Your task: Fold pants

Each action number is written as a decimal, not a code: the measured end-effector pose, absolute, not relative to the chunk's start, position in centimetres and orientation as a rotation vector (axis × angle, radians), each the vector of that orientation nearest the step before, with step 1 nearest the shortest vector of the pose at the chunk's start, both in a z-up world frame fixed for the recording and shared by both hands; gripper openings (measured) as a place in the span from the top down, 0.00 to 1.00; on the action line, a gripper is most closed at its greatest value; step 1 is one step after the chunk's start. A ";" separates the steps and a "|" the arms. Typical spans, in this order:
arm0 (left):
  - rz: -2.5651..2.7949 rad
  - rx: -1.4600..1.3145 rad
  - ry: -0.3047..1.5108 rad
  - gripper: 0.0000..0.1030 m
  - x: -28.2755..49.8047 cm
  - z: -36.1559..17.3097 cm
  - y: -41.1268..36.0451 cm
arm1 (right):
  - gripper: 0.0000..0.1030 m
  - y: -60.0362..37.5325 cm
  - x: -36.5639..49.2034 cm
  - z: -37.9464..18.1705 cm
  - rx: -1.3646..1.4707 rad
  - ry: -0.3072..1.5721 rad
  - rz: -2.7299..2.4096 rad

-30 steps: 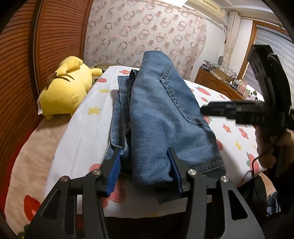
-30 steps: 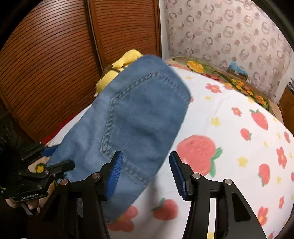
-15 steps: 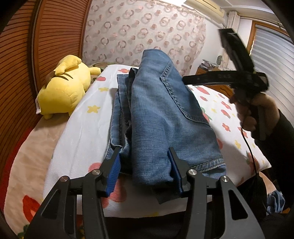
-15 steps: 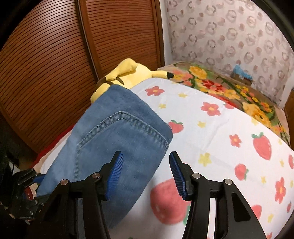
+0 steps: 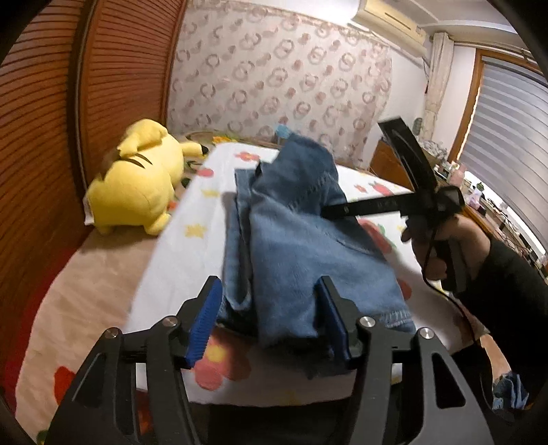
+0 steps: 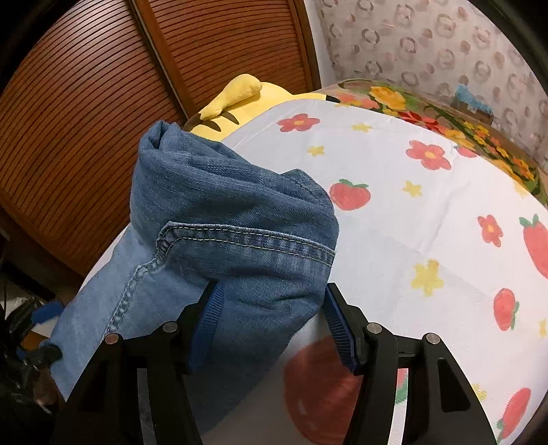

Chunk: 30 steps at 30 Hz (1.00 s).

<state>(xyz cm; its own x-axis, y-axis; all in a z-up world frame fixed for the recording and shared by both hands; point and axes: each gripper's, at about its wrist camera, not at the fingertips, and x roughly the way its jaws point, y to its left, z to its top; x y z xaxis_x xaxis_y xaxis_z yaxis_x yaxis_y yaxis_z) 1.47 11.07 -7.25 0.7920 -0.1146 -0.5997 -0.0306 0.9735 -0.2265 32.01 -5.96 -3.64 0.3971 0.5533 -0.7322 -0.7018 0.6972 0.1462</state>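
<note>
Home bedroom. Bed with white strawberry-and-flower sheet (image 6: 428,239) fills centre of both views; floral blanket (image 6: 445,113) along its far edge. Yellow plush toy (image 5: 137,181) lies at left of frame beside slatted wooden closet doors (image 5: 113,78). Ring-patterned curtain (image 5: 281,82) across upper centre. Air conditioner (image 5: 390,17) at top right, window blind (image 5: 507,147) at right edge, cluttered wooden dresser (image 5: 387,164) below it.

Matt blue denim pants (image 6: 219,219), fuzzy yellow plush toy (image 5: 133,185), slatted glossy wooden doors (image 6: 85,68)
</note>
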 end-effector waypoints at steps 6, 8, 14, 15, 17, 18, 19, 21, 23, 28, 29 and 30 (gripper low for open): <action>-0.050 -0.248 0.717 0.41 3.3 -8.3 11.6 | 0.40 -6.1 32.0 -3.8 -0.192 0.843 0.812; -0.056 -0.262 0.757 0.33 3.8 -9.4 11.6 | 0.40 -6.0 31.9 -3.8 -0.190 0.844 0.819; -0.074 -0.287 0.781 0.29 3.9 -10.8 11.3 | 0.45 -6.2 31.1 -3.5 -0.193 0.839 0.850; -0.075 -0.290 0.780 0.29 3.9 -10.8 11.3 | 0.46 -6.3 31.1 -3.5 -0.192 0.838 0.854; -0.075 -0.285 0.779 0.29 3.9 -10.8 11.3 | 0.49 -6.4 31.3 -3.5 -0.185 0.839 0.860; -0.077 -0.286 0.778 0.32 3.9 -10.8 11.4 | 0.50 -6.4 31.3 -3.6 -0.184 0.839 0.864; -0.089 -0.293 0.777 0.35 3.9 -10.8 11.4 | 0.53 -6.3 31.3 -3.5 -0.185 0.837 0.864; -0.092 -0.291 0.774 0.40 3.9 -10.7 11.4 | 0.58 -6.3 31.2 -3.4 -0.185 0.831 0.865; -0.110 -0.299 0.768 0.52 3.8 -10.5 11.3 | 0.68 -6.2 31.0 -3.2 -0.184 0.820 0.869; -0.127 -0.288 0.751 0.73 3.2 -9.5 11.0 | 0.82 -6.2 30.0 -2.2 -0.180 0.774 0.874; -0.136 -0.290 0.746 0.75 3.1 -9.3 11.0 | 0.83 -6.2 29.8 -1.9 -0.177 0.768 0.877; -0.142 -0.287 0.743 0.76 2.9 -9.1 11.0 | 0.83 -6.2 29.4 -1.4 -0.177 0.751 0.883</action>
